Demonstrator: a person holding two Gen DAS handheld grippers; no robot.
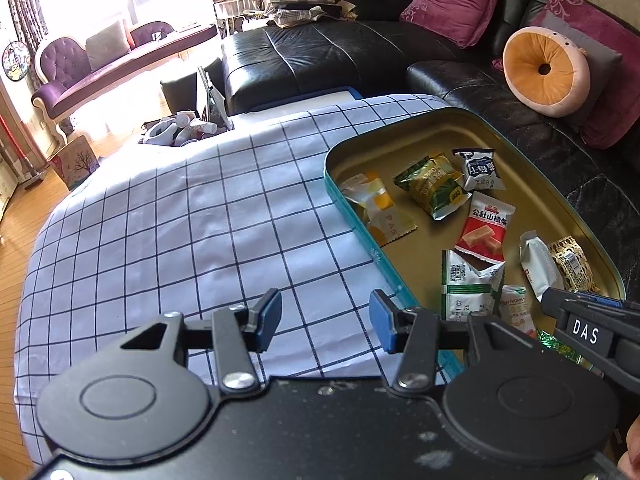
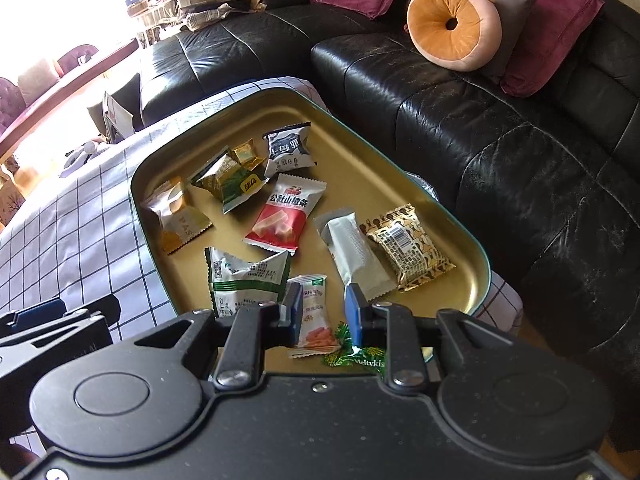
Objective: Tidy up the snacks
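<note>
A gold metal tray [image 1: 400, 136] [image 2: 452, 216] with a teal rim lies on the checked tablecloth [image 1: 180, 220] and holds several snack packets. Among them are a red packet [image 1: 484, 226] [image 2: 286, 216], a green one [image 1: 434, 186] [image 2: 228, 180] and a white-and-green one [image 2: 244, 280]. My left gripper [image 1: 325, 322] is open and empty over the cloth, just left of the tray's near rim. My right gripper [image 2: 323, 314] is open and empty above the tray's near end, over a small orange-print packet [image 2: 316, 328] and a green candy wrapper [image 2: 356, 356].
A black leather sofa [image 2: 500, 140] curves behind and to the right of the table, with pink cushions [image 1: 452, 0] and a round orange cushion [image 2: 452, 26]. A purple chaise [image 1: 100, 64] stands by the bright window. Bags and clutter sit on the wooden floor at left [image 1: 76, 160].
</note>
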